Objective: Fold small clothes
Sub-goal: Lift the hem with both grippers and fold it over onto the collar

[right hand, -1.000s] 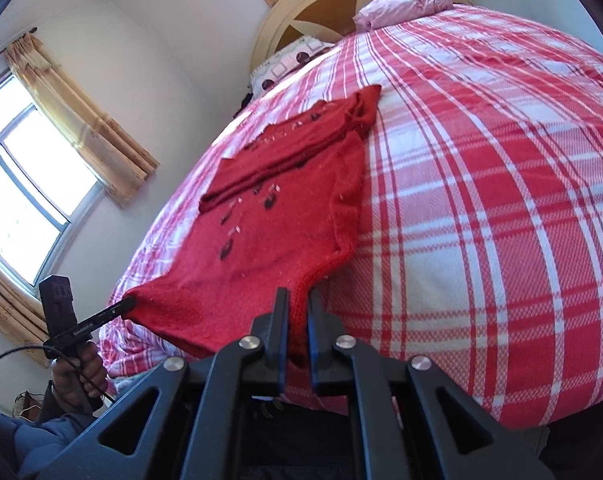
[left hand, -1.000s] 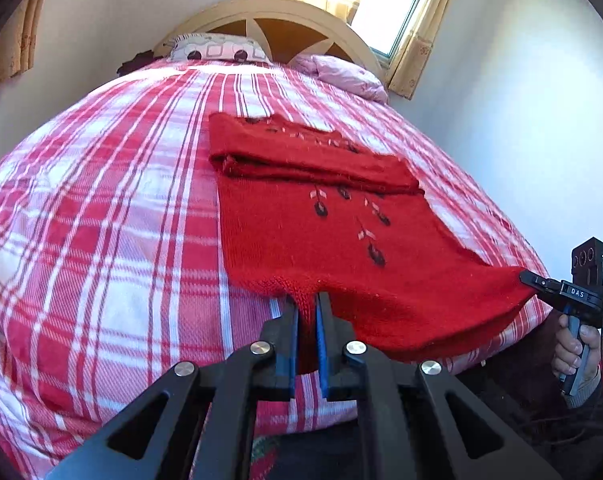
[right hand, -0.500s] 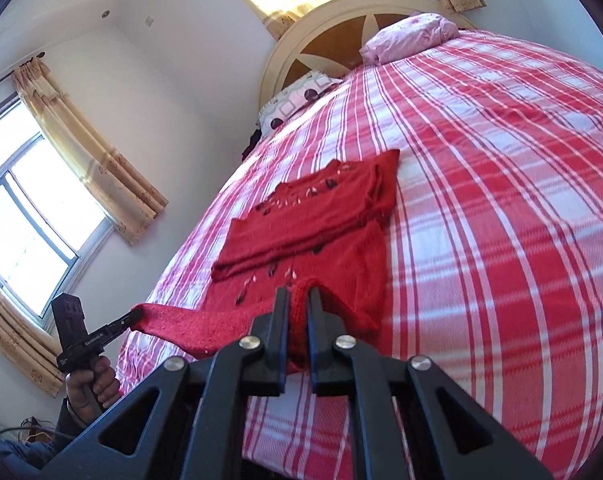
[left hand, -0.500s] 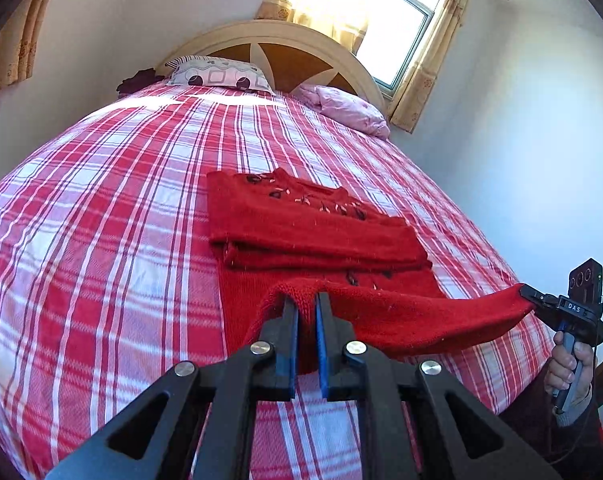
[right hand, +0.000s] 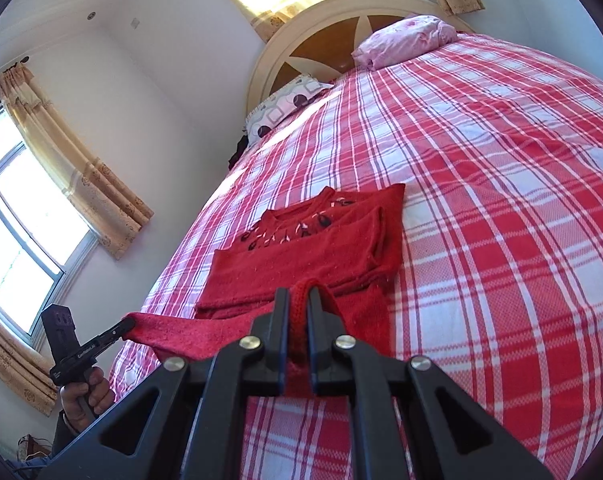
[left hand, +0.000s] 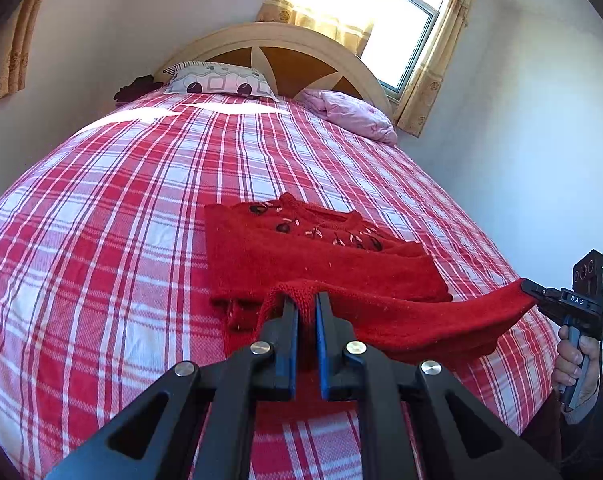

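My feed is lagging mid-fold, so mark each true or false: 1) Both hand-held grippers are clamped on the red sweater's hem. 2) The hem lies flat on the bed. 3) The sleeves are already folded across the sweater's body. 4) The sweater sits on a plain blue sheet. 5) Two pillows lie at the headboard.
1) True: the left hand-held gripper and the right hand-held gripper each pinch the red sweater at its hem.
2) False: the hem is lifted off the bed, stretched between the grippers.
3) True.
4) False: the cover is red-and-white plaid.
5) True: a patterned pillow and a pink pillow.
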`<state>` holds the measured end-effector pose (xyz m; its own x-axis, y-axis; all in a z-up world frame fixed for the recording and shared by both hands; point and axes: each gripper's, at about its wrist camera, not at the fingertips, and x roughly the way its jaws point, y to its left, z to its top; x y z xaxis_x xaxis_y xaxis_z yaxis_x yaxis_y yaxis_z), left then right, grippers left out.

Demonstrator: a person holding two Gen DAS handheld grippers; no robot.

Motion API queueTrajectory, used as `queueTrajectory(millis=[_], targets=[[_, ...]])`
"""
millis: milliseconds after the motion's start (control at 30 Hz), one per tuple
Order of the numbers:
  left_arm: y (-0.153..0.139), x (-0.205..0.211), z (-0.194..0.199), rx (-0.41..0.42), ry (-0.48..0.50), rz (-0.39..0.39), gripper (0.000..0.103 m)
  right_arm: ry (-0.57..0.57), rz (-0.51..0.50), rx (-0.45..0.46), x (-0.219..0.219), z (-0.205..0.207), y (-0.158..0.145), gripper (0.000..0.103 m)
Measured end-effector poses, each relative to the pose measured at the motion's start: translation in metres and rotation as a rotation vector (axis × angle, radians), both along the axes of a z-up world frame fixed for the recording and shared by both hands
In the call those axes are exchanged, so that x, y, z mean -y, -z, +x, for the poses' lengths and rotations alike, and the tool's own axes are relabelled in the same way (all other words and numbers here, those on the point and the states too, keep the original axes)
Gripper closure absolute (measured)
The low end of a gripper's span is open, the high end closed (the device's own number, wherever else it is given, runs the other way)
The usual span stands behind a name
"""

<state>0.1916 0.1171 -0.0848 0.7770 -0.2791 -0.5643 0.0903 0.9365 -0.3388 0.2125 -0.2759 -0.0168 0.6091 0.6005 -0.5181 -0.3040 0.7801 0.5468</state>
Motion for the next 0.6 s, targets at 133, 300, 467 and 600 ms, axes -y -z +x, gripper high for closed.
queueTrajectory(millis=[133,300,467,600], targets=[[-0.006,-0.004,0.023,0.008,-0.008,0.008,0.096,0.007,-0.017,0.002,-0.005,0.02,-0.009,0.093],[-0.008,-0.009,0.057,0.002,-0.011,0.016,0.096,0.014,-0.045,0.007,-0.011,0.046,-0.022,0.093],[-0.001,-0.013,0.093,-0.028,-0.017,0.021,0.096,0.028,-0.062,-0.007,-0.017,0.08,-0.023,0.093],[0.008,-0.016,0.12,-0.051,-0.025,0.019,0.096,0.034,-0.072,-0.049,-0.023,0.105,-0.013,0.093]])
